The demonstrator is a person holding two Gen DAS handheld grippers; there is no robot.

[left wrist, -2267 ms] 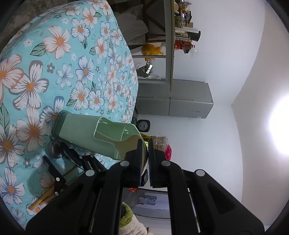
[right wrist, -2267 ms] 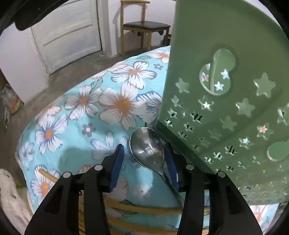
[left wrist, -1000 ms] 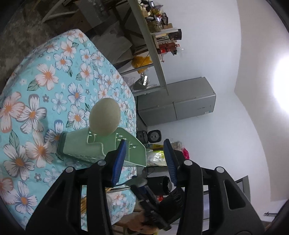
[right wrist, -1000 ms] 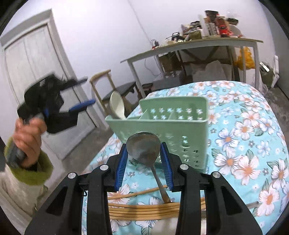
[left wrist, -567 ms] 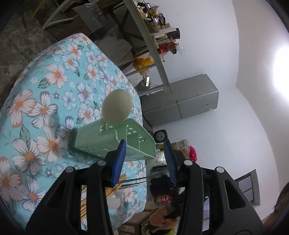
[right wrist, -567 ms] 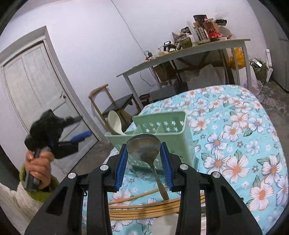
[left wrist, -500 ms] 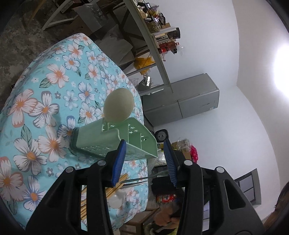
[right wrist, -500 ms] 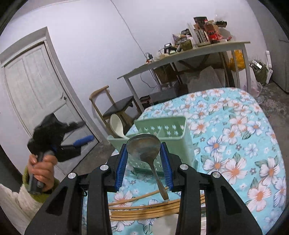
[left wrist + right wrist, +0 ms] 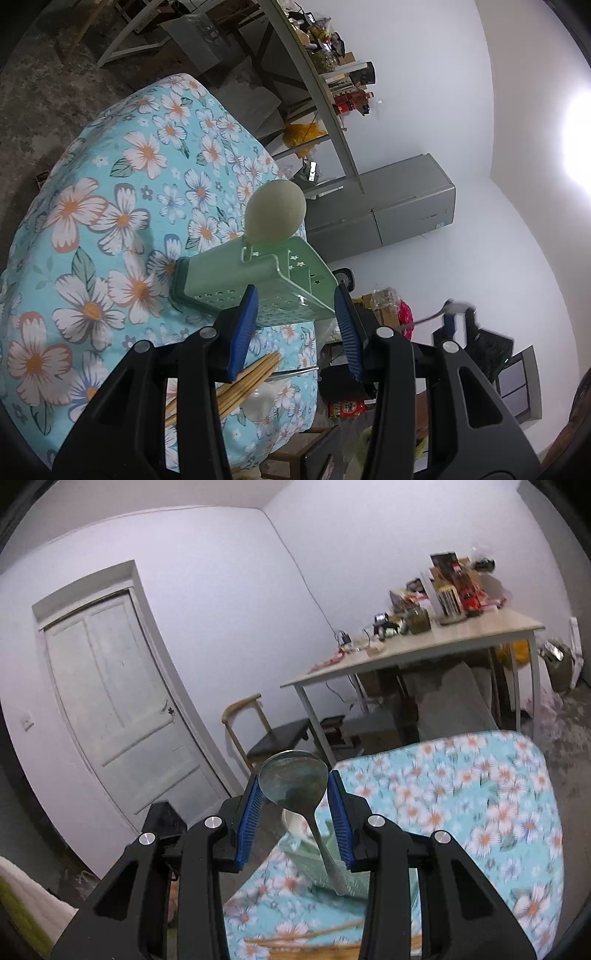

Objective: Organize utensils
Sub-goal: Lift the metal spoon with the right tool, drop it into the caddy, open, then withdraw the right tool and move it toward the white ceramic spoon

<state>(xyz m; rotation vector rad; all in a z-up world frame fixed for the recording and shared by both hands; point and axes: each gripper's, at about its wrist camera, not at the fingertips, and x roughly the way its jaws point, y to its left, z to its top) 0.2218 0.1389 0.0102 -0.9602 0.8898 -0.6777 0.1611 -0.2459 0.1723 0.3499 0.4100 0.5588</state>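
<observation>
A green plastic utensil holder (image 9: 236, 277) stands on the floral tablecloth (image 9: 122, 155), and a pale spoon (image 9: 275, 214) sticks out of it. My left gripper (image 9: 295, 291) is open just short of the holder, with nothing between its blue pads. A bundle of wooden chopsticks (image 9: 247, 380) and a white spoon (image 9: 258, 402) lie on the cloth below it. High above the table, my right gripper (image 9: 294, 775) is shut on the bowl of a metal spoon (image 9: 293, 779), whose handle hangs down. The holder (image 9: 306, 853) shows below it, partly hidden by the fingers.
A cluttered side table (image 9: 424, 646) and a wooden chair (image 9: 273, 738) stand beyond the table's far edge, near a white door (image 9: 122, 709). A grey cabinet (image 9: 388, 214) stands against the wall. The cloth-covered table drops off to bare floor (image 9: 48, 74).
My right gripper has risen well above the table with the metal spoon, so the holder now sits low in its view. The left gripper has drifted a little closer to the holder.
</observation>
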